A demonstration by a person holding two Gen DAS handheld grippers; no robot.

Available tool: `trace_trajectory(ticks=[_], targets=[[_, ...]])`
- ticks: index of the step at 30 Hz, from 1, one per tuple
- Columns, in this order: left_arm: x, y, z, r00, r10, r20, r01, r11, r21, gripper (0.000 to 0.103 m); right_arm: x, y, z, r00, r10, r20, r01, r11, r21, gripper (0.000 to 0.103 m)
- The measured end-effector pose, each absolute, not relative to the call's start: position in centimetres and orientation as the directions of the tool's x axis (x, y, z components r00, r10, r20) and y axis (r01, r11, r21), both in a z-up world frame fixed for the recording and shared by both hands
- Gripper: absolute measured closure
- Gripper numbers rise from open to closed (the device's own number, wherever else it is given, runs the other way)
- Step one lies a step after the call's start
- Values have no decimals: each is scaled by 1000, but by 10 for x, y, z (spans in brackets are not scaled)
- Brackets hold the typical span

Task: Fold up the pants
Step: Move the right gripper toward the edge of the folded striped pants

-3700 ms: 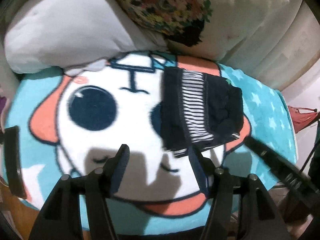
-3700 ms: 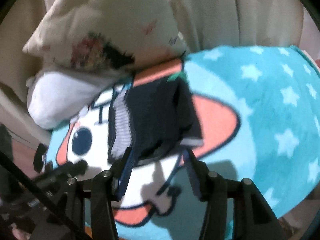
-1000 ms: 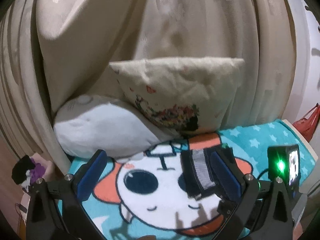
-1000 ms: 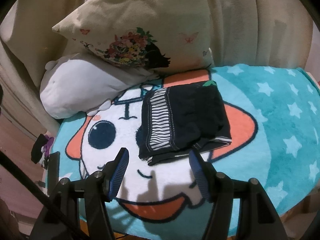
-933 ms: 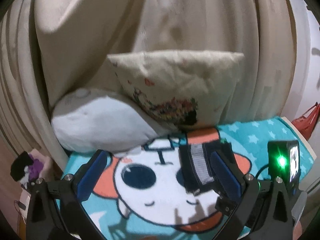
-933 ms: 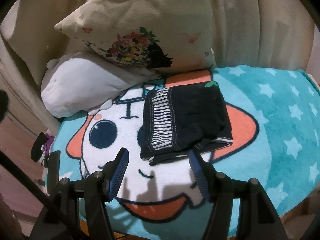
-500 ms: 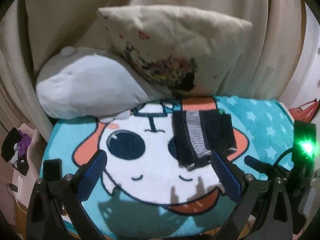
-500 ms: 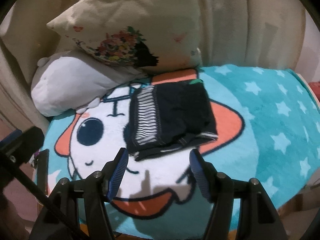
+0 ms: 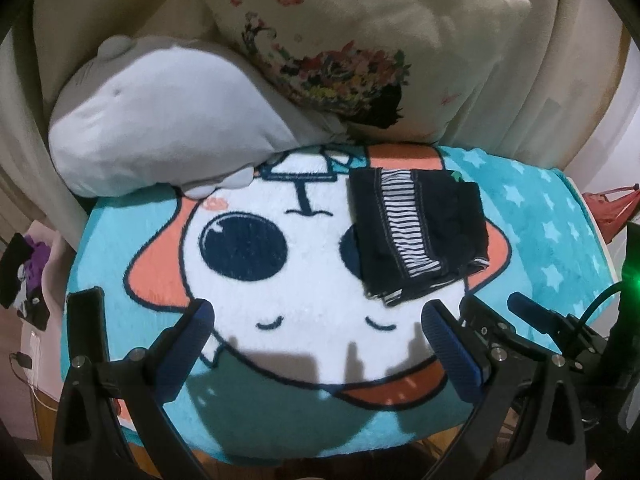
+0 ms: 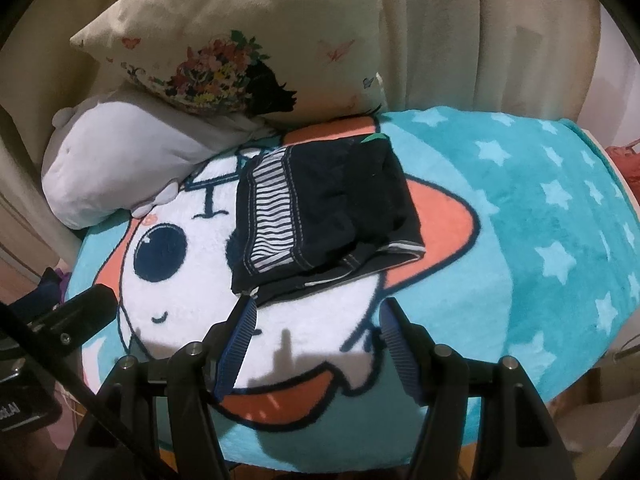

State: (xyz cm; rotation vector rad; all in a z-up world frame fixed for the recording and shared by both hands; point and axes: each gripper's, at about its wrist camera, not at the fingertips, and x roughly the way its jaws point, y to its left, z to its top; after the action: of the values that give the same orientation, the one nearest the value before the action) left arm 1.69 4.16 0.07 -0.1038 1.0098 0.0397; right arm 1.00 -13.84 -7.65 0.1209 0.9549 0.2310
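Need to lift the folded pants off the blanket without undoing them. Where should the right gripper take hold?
Probably the near stacked edge of the folded pants, just ahead of the open right gripper. Come in low from the front: all layers end together there, so one pinch could catch the whole stack.

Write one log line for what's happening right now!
pants: folded, on blanket | left gripper: open, empty | right gripper: open, empty

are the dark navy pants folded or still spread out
Folded. The dark navy pants lie as a compact, layered rectangle on the teal cartoon blanket, striped waistband showing, stacked edges visible along the near side.
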Motion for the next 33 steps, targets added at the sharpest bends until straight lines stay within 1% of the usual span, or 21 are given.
trace_trajectory(ticks=[10, 33], targets=[[22, 61, -7, 503, -14, -864, -118, 989, -85, 0, 12, -120, -80, 542, 243, -805, -159, 970, 185, 33], [27, 69, -16, 479, -46, -877, -107, 988, -110, 0, 12, -112, -86, 533, 233, -813, -150, 972, 181, 32]])
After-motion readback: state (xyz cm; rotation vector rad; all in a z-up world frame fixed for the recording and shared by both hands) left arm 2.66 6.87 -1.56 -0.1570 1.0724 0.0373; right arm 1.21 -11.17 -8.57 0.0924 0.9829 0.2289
